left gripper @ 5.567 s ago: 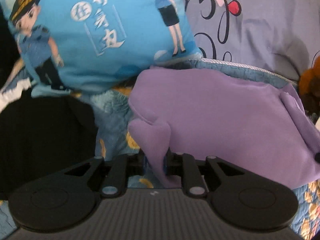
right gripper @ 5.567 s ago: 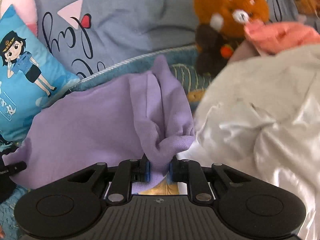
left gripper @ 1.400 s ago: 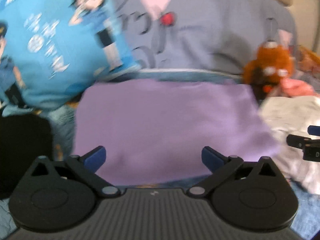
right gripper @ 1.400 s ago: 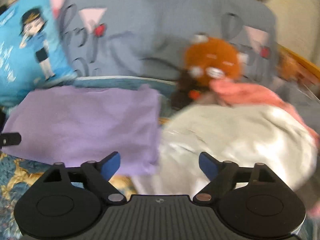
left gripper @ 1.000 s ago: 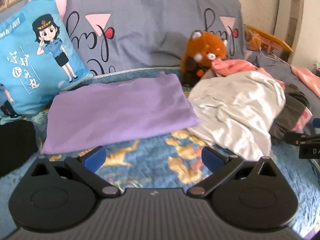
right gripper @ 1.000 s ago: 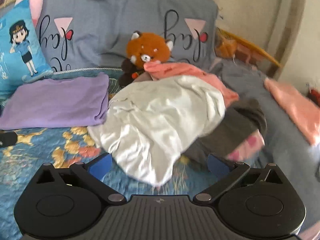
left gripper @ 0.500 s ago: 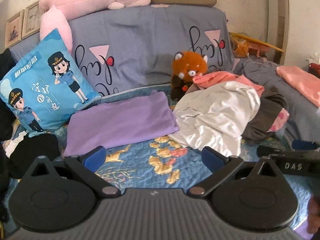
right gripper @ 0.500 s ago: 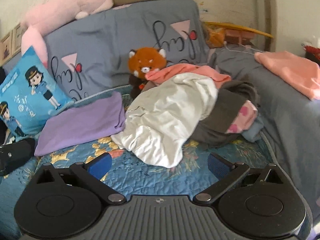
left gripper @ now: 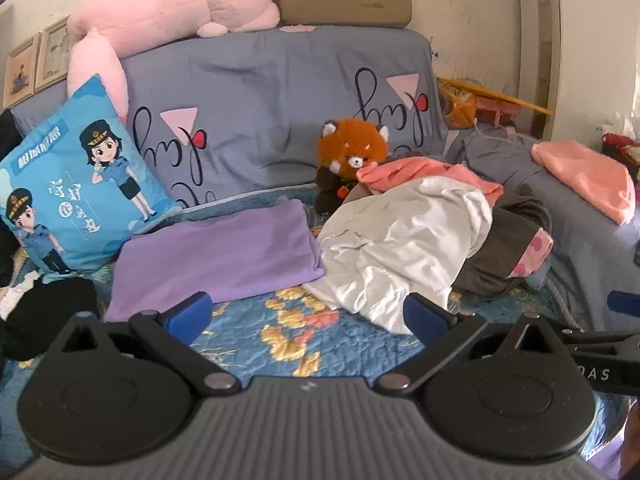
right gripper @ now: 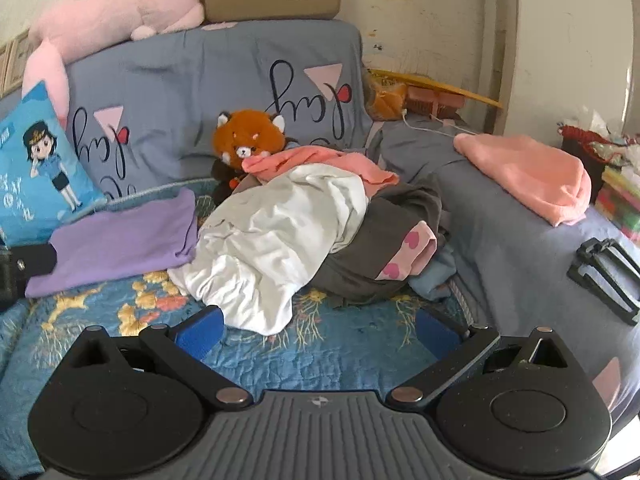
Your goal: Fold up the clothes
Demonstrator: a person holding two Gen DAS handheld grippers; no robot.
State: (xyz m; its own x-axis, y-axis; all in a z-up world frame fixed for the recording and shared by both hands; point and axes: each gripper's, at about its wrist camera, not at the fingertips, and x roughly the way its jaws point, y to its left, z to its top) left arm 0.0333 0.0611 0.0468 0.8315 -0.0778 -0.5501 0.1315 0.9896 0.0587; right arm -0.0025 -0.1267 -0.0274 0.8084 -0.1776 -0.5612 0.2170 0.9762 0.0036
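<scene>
A folded purple garment (left gripper: 216, 256) (right gripper: 120, 236) lies flat on the blue quilt (left gripper: 288, 344) (right gripper: 320, 344), left of a heap of clothes. The heap has a white garment (left gripper: 404, 248) (right gripper: 280, 240) on top, a pink one (left gripper: 420, 172) (right gripper: 320, 164) behind and a dark grey one (left gripper: 508, 252) (right gripper: 384, 236) to the right. My left gripper (left gripper: 308, 316) is open, held back above the quilt, nothing between its fingers. My right gripper (right gripper: 316, 330) is open too, in front of the heap and clear of it.
A blue cartoon cushion (left gripper: 76, 184) (right gripper: 36, 172) leans at the left beside black clothes (left gripper: 44, 320). A red-panda plush (left gripper: 352, 156) (right gripper: 250, 136) sits behind the heap. A folded pink towel (left gripper: 588, 176) (right gripper: 532, 172) lies on the grey sheet at right, near a black frame (right gripper: 608, 272).
Both grippers let go of the purple garment, opened and drew back from it. The garment now lies folded flat and the whole bed has come into view.
</scene>
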